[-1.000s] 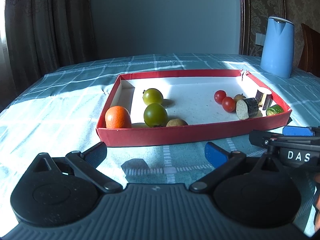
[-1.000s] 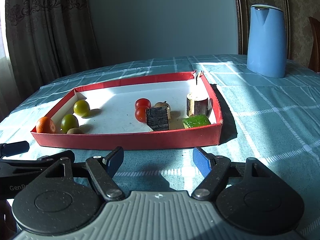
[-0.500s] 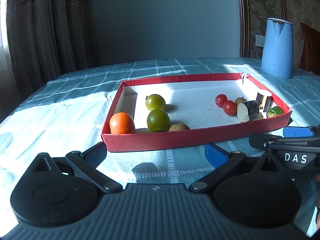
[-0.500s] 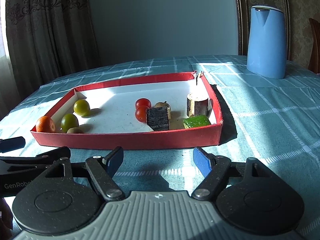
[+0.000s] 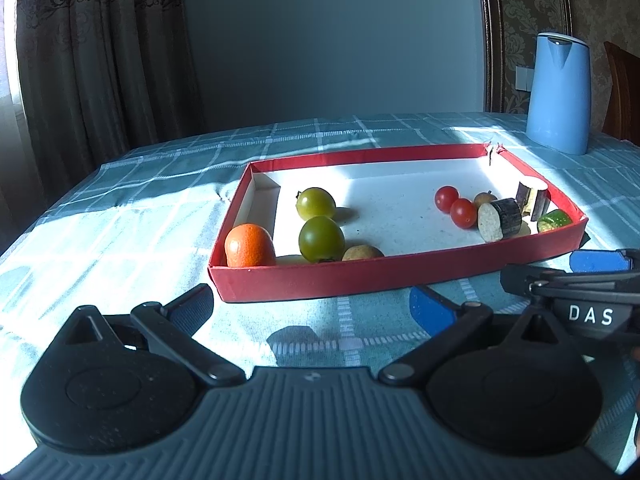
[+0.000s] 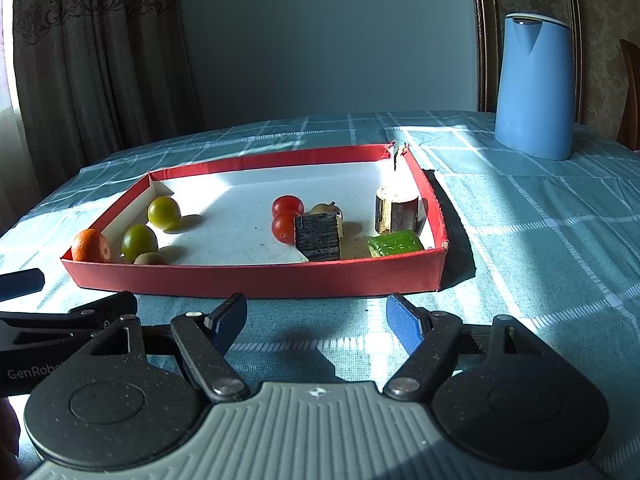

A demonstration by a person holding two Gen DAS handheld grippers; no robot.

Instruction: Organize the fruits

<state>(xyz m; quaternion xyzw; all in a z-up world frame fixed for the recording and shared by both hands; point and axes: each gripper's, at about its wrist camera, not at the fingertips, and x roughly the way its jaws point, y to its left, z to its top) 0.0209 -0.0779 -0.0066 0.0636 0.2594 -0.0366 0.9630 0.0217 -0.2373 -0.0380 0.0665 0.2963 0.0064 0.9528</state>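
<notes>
Both hand-held grippers, left (image 5: 310, 306) and right (image 6: 316, 320), gaped wide and empty before the red tray (image 5: 360, 276) holding an orange (image 5: 250, 245), 2 green tomatoes (image 5: 321, 239) and 2 cherry tomatoes (image 5: 463, 213).

We see the red tray (image 5: 400, 276) sit a little lower and further right in the left wrist view than before.
</notes>
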